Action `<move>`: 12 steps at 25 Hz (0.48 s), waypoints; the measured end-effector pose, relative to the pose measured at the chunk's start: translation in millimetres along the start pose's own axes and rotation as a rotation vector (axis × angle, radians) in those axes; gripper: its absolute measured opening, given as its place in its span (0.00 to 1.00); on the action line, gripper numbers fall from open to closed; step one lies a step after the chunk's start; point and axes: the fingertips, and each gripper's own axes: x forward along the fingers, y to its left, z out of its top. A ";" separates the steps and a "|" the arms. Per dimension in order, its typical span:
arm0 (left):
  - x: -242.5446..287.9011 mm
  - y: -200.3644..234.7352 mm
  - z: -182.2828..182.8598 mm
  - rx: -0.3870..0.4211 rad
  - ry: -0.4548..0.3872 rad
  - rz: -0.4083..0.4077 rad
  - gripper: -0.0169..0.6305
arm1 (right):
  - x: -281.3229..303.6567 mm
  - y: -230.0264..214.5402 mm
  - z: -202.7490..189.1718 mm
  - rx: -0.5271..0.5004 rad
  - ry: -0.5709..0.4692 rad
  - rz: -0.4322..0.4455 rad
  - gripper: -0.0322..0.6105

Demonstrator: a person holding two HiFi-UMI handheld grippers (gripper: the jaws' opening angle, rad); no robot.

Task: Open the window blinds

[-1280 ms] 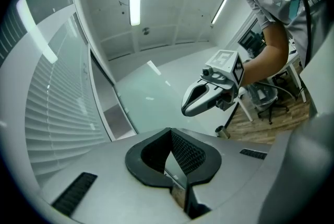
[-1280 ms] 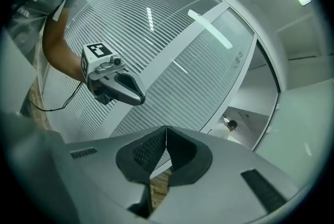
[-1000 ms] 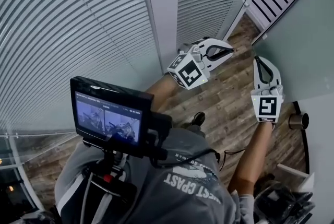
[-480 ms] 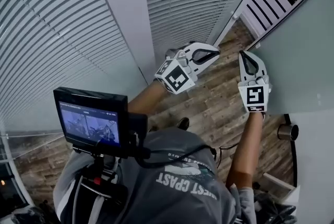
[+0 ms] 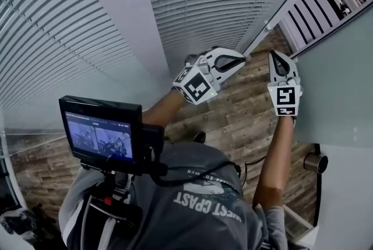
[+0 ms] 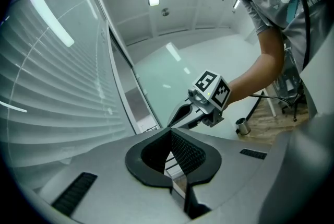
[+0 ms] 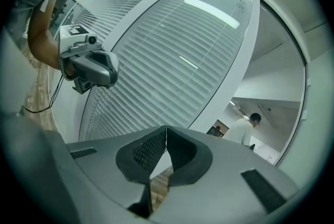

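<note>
The blinds (image 5: 204, 4) hang on the far side, in two panels with a white post (image 5: 116, 16) between them. In both panels the slats are down and cover the glass, and they look turned shut, so the window is not open in the way the task wants.

I hold both grippers up at the right edge of the right panel, just beside its frame (image 5: 280, 13). The left gripper (image 5: 239, 58) points toward this edge with its jaws closed, tip on tip, and nothing sits between them. The right gripper (image 5: 275, 56) is near it, a little more to the right, also with jaws together and empty.

I judge that the step in hand is the reach for the control of the blind at this edge. I cannot make out a cord or a wand in any view. The next move calls for finding this control first, then spreading one pair of jaws and closing them on it without catching the thin slats.
</note>
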 end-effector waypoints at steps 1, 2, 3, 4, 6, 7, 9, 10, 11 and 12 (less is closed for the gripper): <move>0.6 3.3 1.4 0.012 -0.006 -0.001 0.03 | 0.2 -2.6 0.8 0.002 -0.006 -0.014 0.05; 1.0 6.0 2.4 0.021 -0.011 -0.002 0.03 | 0.1 -4.4 1.6 0.003 -0.009 -0.026 0.05; 1.4 7.8 3.3 0.025 -0.014 -0.002 0.03 | -0.4 -5.7 2.4 0.004 -0.011 -0.034 0.05; 1.8 8.3 4.2 0.024 -0.017 -0.001 0.03 | -1.6 -6.6 2.8 0.004 -0.008 -0.037 0.05; 3.6 4.9 7.2 0.006 -0.020 0.001 0.03 | -7.5 -8.8 1.6 0.004 0.007 -0.031 0.05; 5.1 2.3 9.2 -0.006 -0.023 0.001 0.03 | -11.2 -10.8 0.1 0.003 0.018 -0.026 0.05; 7.7 -1.4 12.8 -0.024 -0.030 0.001 0.03 | -14.7 -16.3 -3.7 -0.001 0.036 -0.024 0.05; 7.9 -2.8 12.7 -0.029 -0.031 0.001 0.03 | -13.6 -17.9 -5.7 0.001 0.041 -0.025 0.05; 7.2 -4.9 11.0 -0.030 -0.028 -0.001 0.03 | -11.7 -17.2 -8.1 0.008 0.043 -0.026 0.05; 6.0 -7.5 8.5 -0.030 -0.023 -0.003 0.03 | -10.0 -14.7 -10.7 0.018 0.044 -0.026 0.05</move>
